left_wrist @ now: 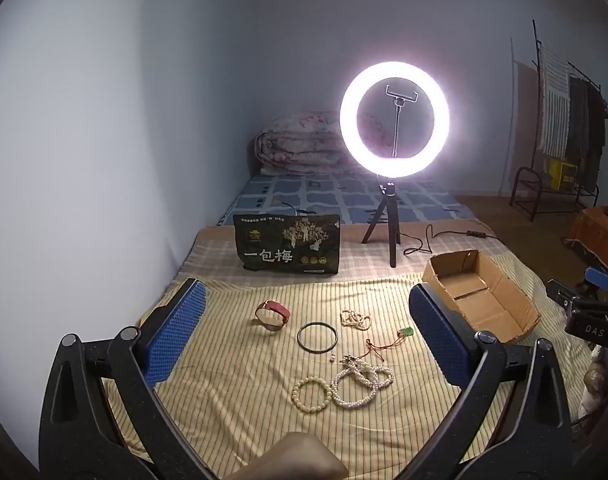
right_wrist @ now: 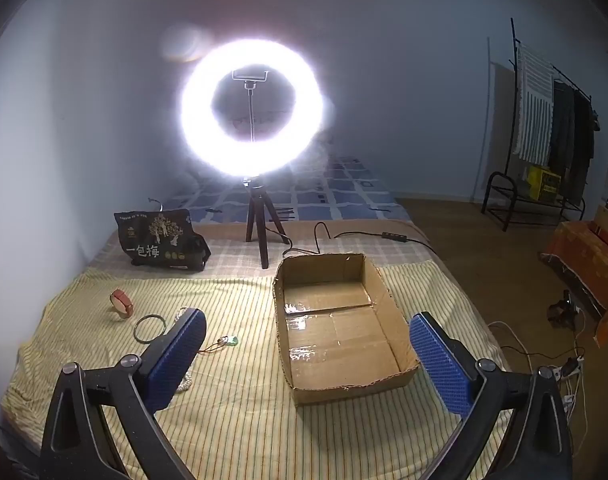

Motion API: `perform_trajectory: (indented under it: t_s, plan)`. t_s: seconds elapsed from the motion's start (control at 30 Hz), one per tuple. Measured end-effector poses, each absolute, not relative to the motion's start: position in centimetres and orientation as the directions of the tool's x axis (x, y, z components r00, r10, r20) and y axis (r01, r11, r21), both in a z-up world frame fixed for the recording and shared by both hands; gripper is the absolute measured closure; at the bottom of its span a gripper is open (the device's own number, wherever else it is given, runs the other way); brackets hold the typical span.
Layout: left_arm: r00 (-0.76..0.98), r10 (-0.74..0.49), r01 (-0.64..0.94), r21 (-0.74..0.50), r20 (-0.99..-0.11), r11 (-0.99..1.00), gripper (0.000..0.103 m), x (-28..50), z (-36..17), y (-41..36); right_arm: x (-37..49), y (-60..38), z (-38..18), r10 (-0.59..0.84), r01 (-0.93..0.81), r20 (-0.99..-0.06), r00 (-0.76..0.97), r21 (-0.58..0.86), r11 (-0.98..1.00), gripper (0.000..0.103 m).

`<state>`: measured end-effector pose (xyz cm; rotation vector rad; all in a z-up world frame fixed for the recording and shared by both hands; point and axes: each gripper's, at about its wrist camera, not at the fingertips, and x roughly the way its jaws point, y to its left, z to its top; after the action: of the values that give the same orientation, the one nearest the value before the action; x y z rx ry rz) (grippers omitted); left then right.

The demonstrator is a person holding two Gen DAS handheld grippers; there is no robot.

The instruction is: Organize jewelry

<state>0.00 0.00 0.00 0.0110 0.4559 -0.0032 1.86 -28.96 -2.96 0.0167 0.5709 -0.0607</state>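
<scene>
Jewelry lies on the yellow striped cloth (left_wrist: 232, 364): a red bracelet (left_wrist: 272, 315), a dark bangle (left_wrist: 317, 335), a small pearl string (left_wrist: 355, 319), a green pendant on a red cord (left_wrist: 405, 332), a cream bead bracelet (left_wrist: 311, 394) and a long pearl necklace (left_wrist: 363, 382). An open cardboard box (right_wrist: 339, 328) sits to the right and holds nothing I can see. My left gripper (left_wrist: 304, 320) is open and empty above the jewelry. My right gripper (right_wrist: 307, 344) is open and empty over the box's near left part.
A lit ring light on a tripod (left_wrist: 393, 116) stands behind the cloth with its cable (left_wrist: 443, 236) trailing right. A black snack bag (left_wrist: 288, 248) stands at the back left. A folded quilt (left_wrist: 300, 144) lies far back. A clothes rack (right_wrist: 543, 128) stands at the right.
</scene>
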Motion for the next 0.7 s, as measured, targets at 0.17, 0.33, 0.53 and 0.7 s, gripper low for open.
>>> perform_trajectory:
  t_s: [0.17,0.33,0.53,0.7]
  plan:
    - [0.903,0.006,0.0,0.015,-0.43,1.0,0.0,0.0,0.0,0.0,1.9,-29.2,-2.4,-0.064,0.07,-0.542,0.838,-0.009,0.997,0.0]
    - [0.903,0.007,0.001,0.018,-0.43,1.0,0.0,0.1,0.1,-0.3,1.7,-29.3,-2.7,-0.064,0.074,-0.537,0.841,-0.004,0.997,0.0]
    - [0.903,0.007,0.003,0.021,-0.429,1.0,0.0,-0.9,0.9,-0.1,1.8,-29.5,-2.7,-0.068,0.08,-0.548,0.833,-0.001,0.997,0.0]
    - [0.904,0.004,0.005,0.019,-0.428,1.0,0.0,-0.2,0.2,-0.4,1.9,-29.5,-2.9,-0.07,0.084,-0.551,0.832,0.0,0.996,0.0]
